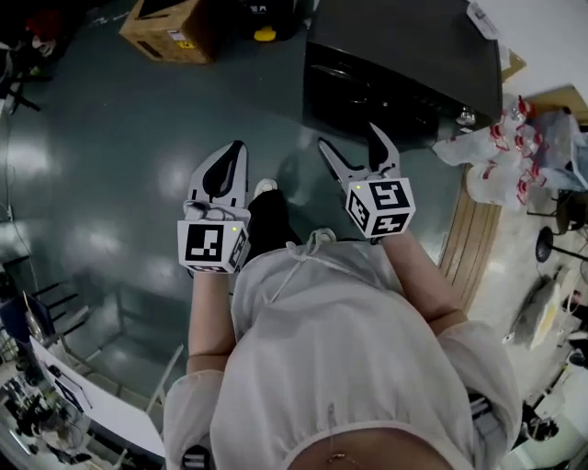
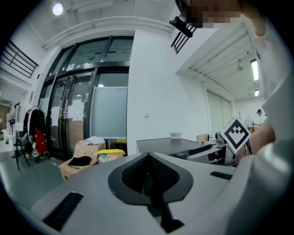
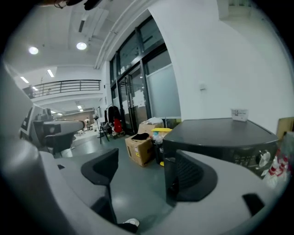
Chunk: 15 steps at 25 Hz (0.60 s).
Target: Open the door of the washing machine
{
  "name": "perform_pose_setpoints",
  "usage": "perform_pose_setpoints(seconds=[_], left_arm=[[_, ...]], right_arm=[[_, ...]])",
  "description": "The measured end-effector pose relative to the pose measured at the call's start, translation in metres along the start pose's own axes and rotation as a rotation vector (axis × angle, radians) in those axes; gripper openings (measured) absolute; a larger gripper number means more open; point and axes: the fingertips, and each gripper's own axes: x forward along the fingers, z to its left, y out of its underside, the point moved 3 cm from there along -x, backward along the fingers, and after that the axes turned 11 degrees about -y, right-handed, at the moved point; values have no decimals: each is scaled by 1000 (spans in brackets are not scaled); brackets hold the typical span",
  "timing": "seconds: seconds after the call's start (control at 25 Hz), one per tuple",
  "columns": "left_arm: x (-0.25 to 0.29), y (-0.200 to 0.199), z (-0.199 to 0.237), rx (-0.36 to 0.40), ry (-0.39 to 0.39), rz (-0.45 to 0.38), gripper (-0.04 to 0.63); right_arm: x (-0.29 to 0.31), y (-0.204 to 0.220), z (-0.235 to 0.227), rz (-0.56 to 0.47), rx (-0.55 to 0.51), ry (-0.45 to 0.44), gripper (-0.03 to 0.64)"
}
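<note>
Left claw [image 1: 237,151]: pressed together with nothing between the jaws; held out over the floor, well short of the machine.
Right claw [image 1: 349,138]: spread wide, with only floor showing between the jaws; the tips are near the machine's front but apart from it.
Task's thing: the dark grey box-shaped washing machine [image 1: 404,55] stands ahead of the person, on the right claw's side. Its front is in shadow, so the door cannot be made out clearly.
Head view only: the person's white top and both forearms; pale wooden boards [image 1: 469,243] and clear plastic bags of red-capped bottles [image 1: 505,151] lie to the right of the machine.
Left claw view only: the machine's flat top seen almost edge-on, the right claw's marker cube [image 2: 237,133] in front of it, and tall dark-framed glass doors [image 2: 92,92] behind.
Right claw view only: a control strip on the machine, with what seems to be a pale round knob [image 3: 262,157].
Edges: a brown cardboard box [image 1: 170,27] and a yellow-lidded container [image 1: 265,34] stand left of the machine, the container the nearer of the two.
Open room: the glossy dark green floor [image 1: 110,184] lies open to the left and between the claws and the machine.
</note>
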Motion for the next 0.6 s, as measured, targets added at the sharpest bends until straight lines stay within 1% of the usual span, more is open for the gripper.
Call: perform_pose_setpoints(seconds=[0.16, 0.28, 0.4, 0.6], left_arm=[[69, 3, 22, 23, 164, 24, 21], [114, 6, 40, 38, 260, 41, 21], [155, 8, 54, 53, 345, 51, 21], [216, 44, 69, 55, 477, 94, 21]], right_arm=[[33, 13, -18, 40, 142, 140, 382], [61, 19, -35, 57, 237, 234, 379], [86, 25, -57, 63, 307, 336, 373], [125, 64, -88, 122, 414, 507, 368]])
